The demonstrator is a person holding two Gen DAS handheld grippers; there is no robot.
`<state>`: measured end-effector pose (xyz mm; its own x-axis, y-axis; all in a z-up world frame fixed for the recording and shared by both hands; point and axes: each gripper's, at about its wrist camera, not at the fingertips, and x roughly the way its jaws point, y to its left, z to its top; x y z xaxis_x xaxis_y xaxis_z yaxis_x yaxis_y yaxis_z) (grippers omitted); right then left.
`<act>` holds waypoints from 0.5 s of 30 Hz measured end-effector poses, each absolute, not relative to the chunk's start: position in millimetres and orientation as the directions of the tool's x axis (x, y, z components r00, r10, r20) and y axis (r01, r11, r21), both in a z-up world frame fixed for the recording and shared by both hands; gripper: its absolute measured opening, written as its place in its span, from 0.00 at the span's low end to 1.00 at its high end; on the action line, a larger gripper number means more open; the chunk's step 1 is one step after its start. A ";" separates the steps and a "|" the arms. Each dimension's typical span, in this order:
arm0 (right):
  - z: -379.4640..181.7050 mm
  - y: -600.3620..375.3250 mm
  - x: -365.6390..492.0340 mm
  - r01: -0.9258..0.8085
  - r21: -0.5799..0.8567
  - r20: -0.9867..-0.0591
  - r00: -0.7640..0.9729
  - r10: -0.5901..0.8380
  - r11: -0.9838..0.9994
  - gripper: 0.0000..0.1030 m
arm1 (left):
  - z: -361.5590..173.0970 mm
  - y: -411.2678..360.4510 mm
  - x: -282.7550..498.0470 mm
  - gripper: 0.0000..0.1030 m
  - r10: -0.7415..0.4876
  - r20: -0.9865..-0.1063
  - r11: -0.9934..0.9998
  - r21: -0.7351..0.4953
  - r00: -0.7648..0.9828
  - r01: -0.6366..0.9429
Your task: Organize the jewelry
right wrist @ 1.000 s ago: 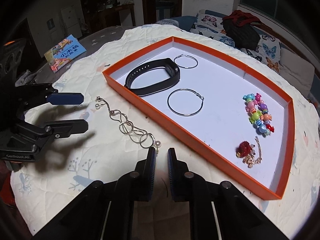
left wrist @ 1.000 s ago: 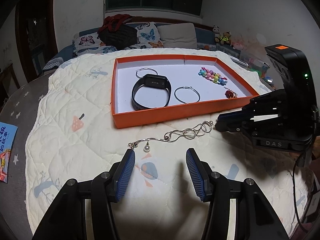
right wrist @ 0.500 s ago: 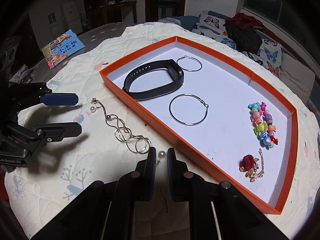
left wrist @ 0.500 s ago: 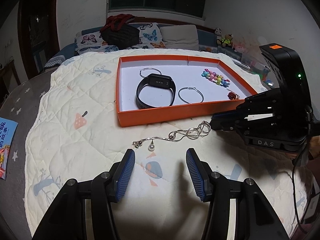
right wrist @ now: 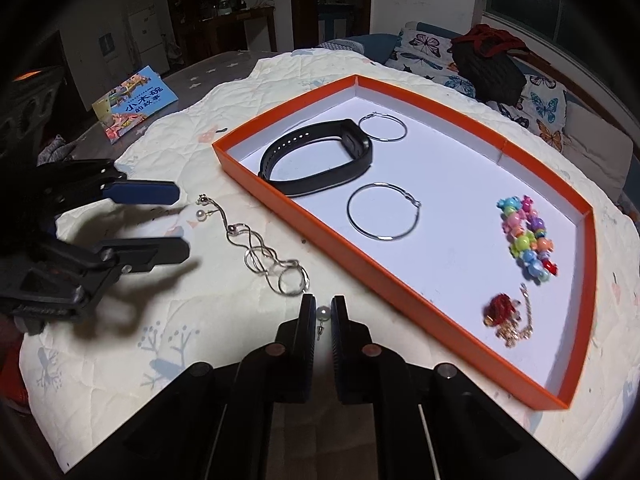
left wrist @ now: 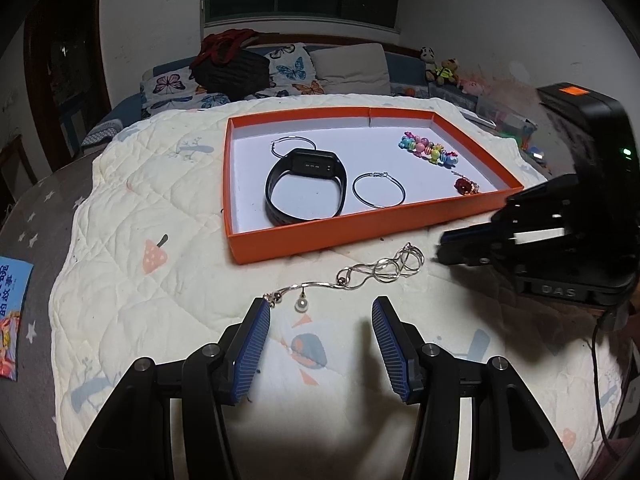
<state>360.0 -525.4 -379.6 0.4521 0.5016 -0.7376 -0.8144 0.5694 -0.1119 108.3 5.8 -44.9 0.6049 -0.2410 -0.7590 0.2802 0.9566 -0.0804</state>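
Right now my right gripper (right wrist: 323, 312) pinches a pearl stud (right wrist: 322, 313) between nearly closed fingers, just short of the orange tray's (right wrist: 360, 264) near wall. My left gripper (left wrist: 320, 312) hangs spread wide over the quilt (left wrist: 132, 240), by the silver necklace (left wrist: 376, 272) lying outside the tray. Inside sit a black band (right wrist: 320, 160), two hoops and beads.

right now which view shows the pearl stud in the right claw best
The right wrist view: the pearl stud sits close up between the fingers of the right claw, post pointing down. In the left wrist view that claw is seen side-on and its fingers hide the stud.
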 end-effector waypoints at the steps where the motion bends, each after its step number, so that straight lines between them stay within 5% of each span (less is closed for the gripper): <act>1: -379.3 -527.3 359.9 -0.813 -0.109 -0.738 0.452 0.501 0.572 0.10 | -46.9 8.1 112.3 0.55 -0.251 -0.763 0.955 -0.097 0.595 0.279; 3: -379.4 -530.8 359.2 -0.811 -0.107 -0.739 0.452 0.500 0.576 0.10 | -50.2 11.6 116.9 0.53 -0.260 -0.769 0.956 -0.119 0.584 0.269; 7: -380.6 -532.6 359.0 -0.809 -0.102 -0.738 0.452 0.502 0.579 0.10 | -53.7 14.0 122.5 0.27 -0.290 -0.773 0.948 -0.153 0.565 0.278; 15: -382.9 -531.3 360.6 -0.808 -0.098 -0.737 0.451 0.503 0.581 0.10 | -56.5 13.5 127.1 0.24 -0.277 -0.782 0.953 -0.149 0.558 0.264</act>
<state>360.6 -531.3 -382.9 0.4511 0.5030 -0.7372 -0.8082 0.5807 -0.0983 127.1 13.5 -56.5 0.5576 -0.2774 -0.7824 0.2643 0.9528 -0.1494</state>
